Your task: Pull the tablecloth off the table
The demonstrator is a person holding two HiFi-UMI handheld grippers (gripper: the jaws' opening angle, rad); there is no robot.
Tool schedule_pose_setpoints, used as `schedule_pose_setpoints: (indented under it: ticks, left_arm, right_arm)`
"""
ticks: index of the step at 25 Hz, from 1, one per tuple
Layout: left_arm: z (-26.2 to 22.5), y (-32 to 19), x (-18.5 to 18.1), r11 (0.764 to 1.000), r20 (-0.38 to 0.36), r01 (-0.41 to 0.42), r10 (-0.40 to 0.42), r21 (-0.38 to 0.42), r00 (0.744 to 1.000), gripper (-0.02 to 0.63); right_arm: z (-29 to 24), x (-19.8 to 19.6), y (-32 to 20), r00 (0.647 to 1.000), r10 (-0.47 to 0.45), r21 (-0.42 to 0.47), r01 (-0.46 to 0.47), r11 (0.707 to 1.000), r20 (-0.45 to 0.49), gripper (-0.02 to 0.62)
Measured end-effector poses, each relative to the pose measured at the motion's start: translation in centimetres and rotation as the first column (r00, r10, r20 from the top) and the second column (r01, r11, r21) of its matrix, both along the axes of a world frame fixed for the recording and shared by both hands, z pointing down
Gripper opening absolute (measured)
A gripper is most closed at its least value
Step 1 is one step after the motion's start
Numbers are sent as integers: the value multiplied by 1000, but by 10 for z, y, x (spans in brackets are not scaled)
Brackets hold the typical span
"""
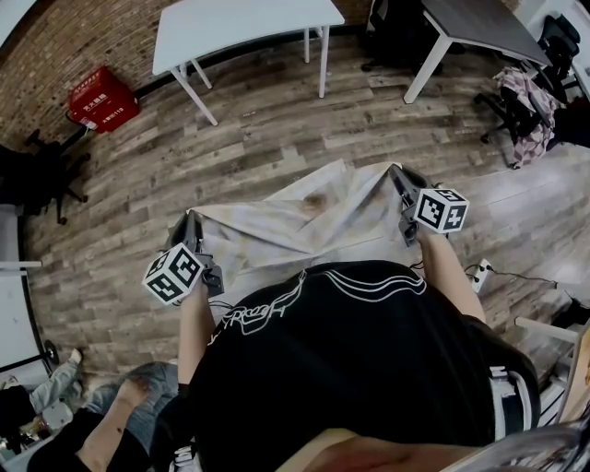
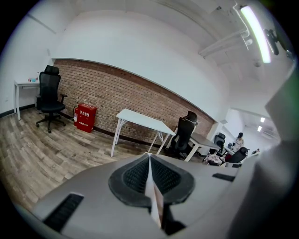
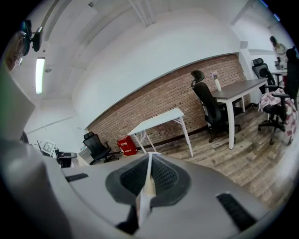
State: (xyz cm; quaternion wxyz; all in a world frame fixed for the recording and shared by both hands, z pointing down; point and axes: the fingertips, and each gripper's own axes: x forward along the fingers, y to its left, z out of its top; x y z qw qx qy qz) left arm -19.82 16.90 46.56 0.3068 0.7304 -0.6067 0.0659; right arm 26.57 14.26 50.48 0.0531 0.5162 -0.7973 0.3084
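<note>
Both tools are clamped down. The left tool (image 2: 149,161) has its pads pressed together on a thin white fold of the tablecloth (image 2: 153,198), and the right tool (image 3: 149,161) has the same pinch on its own sliver of fabric (image 3: 144,198). I grip right at the edge so the cloth can't slide out when I pull.

From my head view, the left tool (image 1: 189,230) sits low and close to my hip. The right tool (image 1: 396,175) is higher and further out. The tablecloth (image 1: 304,217) is strung between them, one corner in each. Holding two corners apart gives me an even pull, so the sheet comes as one piece and doesn't bunch up.

The fabric is wrinkled and sags in the middle, with creases running toward each pinch, so it is slack rather than taut. It hangs in front of my body over the wooden floor (image 1: 277,129). I can't make out any counter under it from here. My read is that it is already off, or very nearly, and what's left is to draw it clear and gather it.

Beyond that there's room to work. A white table (image 1: 244,23) stands well apart ahead of me, with a red box (image 1: 101,100) by the brick wall to its left. A grey desk (image 1: 479,23) is off to the right. The risk I see is the loose middle dragging on the floor.
</note>
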Motion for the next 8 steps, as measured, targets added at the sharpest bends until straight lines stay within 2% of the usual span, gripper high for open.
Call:
schedule_pose_setpoints:
  ticks: [8]
  left_arm:
    - [-2, 3, 1, 1000, 0, -2, 2, 2, 1000, 8]
  right_arm:
    - [-2, 1, 2, 1000, 1, 4, -1, 1000, -7, -3]
